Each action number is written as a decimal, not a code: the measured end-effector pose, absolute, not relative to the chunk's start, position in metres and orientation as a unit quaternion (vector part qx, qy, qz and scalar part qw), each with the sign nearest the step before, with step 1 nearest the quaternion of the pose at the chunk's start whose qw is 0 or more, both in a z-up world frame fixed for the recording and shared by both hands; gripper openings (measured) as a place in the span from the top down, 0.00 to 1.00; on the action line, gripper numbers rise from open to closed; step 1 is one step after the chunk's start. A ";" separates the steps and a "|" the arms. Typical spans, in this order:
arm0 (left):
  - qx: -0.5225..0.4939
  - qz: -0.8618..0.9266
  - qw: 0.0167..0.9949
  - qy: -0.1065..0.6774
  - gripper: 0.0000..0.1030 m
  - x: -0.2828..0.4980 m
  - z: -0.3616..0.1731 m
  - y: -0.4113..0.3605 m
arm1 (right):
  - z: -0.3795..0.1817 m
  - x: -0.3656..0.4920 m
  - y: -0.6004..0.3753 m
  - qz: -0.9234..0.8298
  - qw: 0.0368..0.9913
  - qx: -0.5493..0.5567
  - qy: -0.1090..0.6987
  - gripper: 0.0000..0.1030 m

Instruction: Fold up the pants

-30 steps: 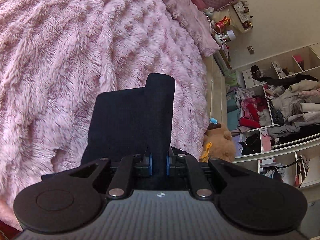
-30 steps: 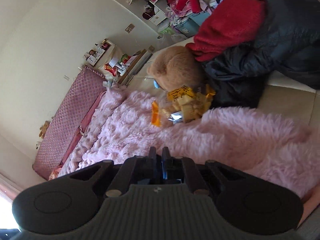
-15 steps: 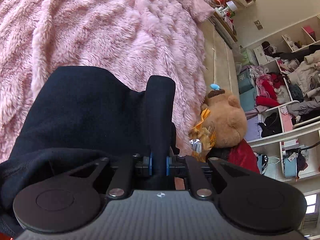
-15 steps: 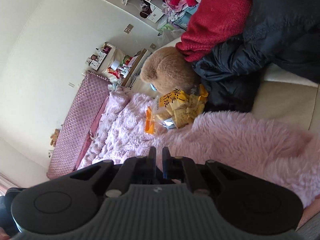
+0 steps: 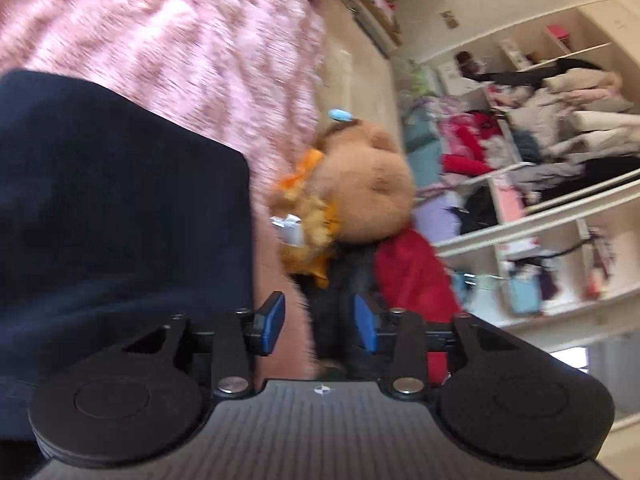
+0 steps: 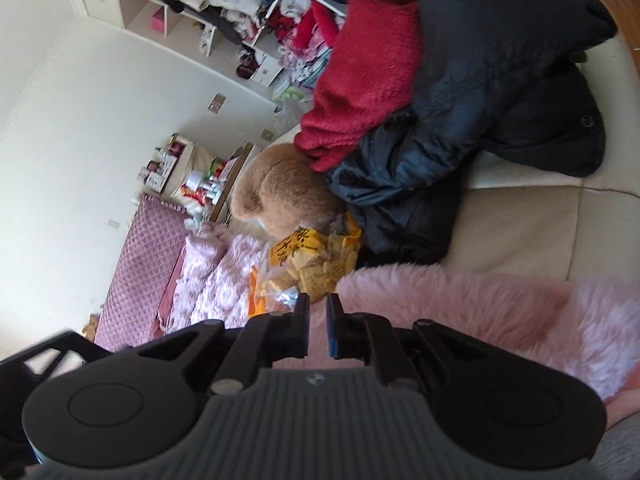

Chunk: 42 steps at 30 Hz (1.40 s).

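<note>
Released since earlier: pants | left hand-held gripper opening, empty; right hand-held gripper nearly closed, empty

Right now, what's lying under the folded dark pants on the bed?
The dark pants lie on the fluffy pink blanket, which shows around their upper and right edges. Whatever lies directly beneath the fabric is covered.

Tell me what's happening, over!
Left gripper opening, nothing between pads. Right gripper nearly shut, empty. Dark pants on pink furry blanket. Teddy bear just beyond.
</note>
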<state>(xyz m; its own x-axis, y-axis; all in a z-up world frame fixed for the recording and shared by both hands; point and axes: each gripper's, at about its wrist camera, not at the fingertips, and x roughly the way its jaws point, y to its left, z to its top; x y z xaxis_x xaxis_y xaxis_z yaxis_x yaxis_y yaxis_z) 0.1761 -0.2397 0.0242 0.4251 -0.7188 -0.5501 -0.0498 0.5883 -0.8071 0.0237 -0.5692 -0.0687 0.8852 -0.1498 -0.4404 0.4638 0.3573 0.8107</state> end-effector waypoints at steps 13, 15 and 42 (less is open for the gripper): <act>-0.218 -0.261 0.844 0.416 0.45 0.135 0.090 -0.115 | -0.023 0.041 -0.516 -0.068 0.880 0.454 0.119 0.95; -0.200 -0.238 0.859 0.407 0.49 0.123 0.068 -0.095 | -0.013 0.050 -0.498 -0.030 0.899 0.416 0.137 0.95; -0.239 -0.365 0.811 0.389 0.28 0.055 0.017 0.001 | -0.029 0.023 -0.526 -0.013 0.873 0.432 0.227 0.34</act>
<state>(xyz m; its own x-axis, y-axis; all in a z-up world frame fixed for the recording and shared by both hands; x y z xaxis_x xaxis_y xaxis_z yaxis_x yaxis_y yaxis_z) 0.0552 0.0008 0.0174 0.4305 -0.7780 -0.4575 0.4059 0.6196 -0.6718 0.0230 -0.5262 -0.0286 0.8969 0.1740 -0.4066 0.2181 0.6257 0.7490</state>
